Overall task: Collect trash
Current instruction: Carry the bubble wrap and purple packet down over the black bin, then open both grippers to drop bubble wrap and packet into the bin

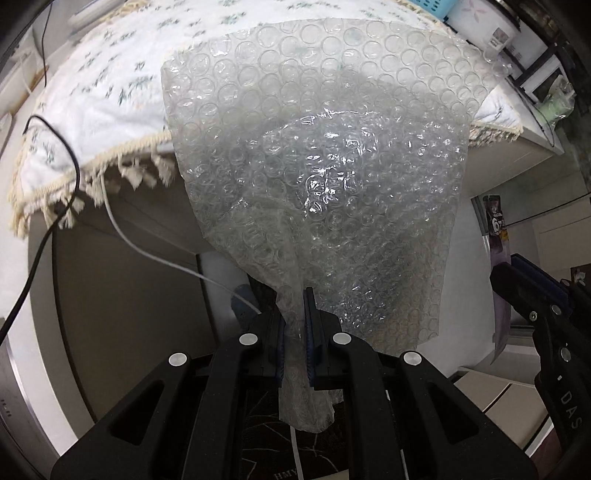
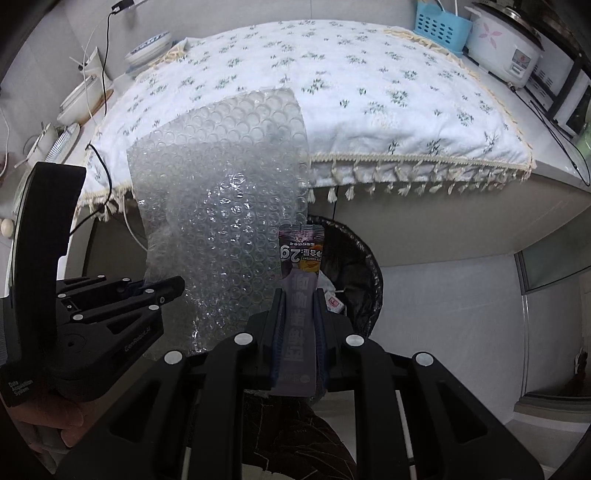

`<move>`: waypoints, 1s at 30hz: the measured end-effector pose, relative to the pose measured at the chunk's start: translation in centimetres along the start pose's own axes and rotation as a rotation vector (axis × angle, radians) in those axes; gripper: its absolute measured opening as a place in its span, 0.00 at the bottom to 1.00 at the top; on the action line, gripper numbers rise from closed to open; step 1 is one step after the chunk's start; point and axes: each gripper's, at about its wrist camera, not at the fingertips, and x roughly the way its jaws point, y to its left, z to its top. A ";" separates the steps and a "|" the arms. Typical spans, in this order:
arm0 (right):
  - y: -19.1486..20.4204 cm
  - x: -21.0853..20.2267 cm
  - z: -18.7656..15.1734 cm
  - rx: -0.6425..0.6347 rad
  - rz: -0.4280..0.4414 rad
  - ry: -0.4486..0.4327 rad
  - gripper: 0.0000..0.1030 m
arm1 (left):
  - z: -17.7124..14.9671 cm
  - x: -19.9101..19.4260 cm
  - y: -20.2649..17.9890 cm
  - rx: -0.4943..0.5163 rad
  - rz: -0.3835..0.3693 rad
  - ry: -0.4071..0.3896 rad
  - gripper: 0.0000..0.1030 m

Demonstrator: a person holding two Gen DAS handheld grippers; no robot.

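Observation:
A big clear sheet of bubble wrap (image 1: 317,166) fills the left wrist view, and my left gripper (image 1: 295,317) is shut on its bunched lower end. From the right wrist view the same bubble wrap (image 2: 221,206) hangs in front of the table edge, with the left gripper (image 2: 173,286) at its left side. My right gripper (image 2: 300,299) is shut on a flat purple snack wrapper (image 2: 301,254) that sticks up between its pads. Just behind that wrapper stands a bin with a black liner (image 2: 354,266), holding some white scraps. The right gripper (image 1: 517,273) and the purple wrapper (image 1: 498,236) also show at the right rim of the left wrist view.
A table under a white floral cloth (image 2: 369,96) with a fringe stands above the bin. On the counter behind are a blue basket (image 2: 441,26), a rice cooker (image 2: 506,48) and bowls (image 2: 147,51). Black and white cables (image 1: 55,184) hang off the table's left edge.

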 end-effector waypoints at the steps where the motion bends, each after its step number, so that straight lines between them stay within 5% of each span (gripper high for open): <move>1: 0.0 0.5 -0.4 -0.001 -0.004 0.004 0.14 | -0.3 0.4 0.0 -0.002 0.008 0.002 0.07; 21: -2.3 7.6 -3.7 0.023 -0.012 0.054 0.14 | -0.2 8.9 -1.6 -0.010 0.073 0.071 0.08; 30: -3.9 8.9 -4.1 0.073 -0.036 0.089 0.14 | 1.4 10.2 -2.9 0.045 0.064 0.047 0.21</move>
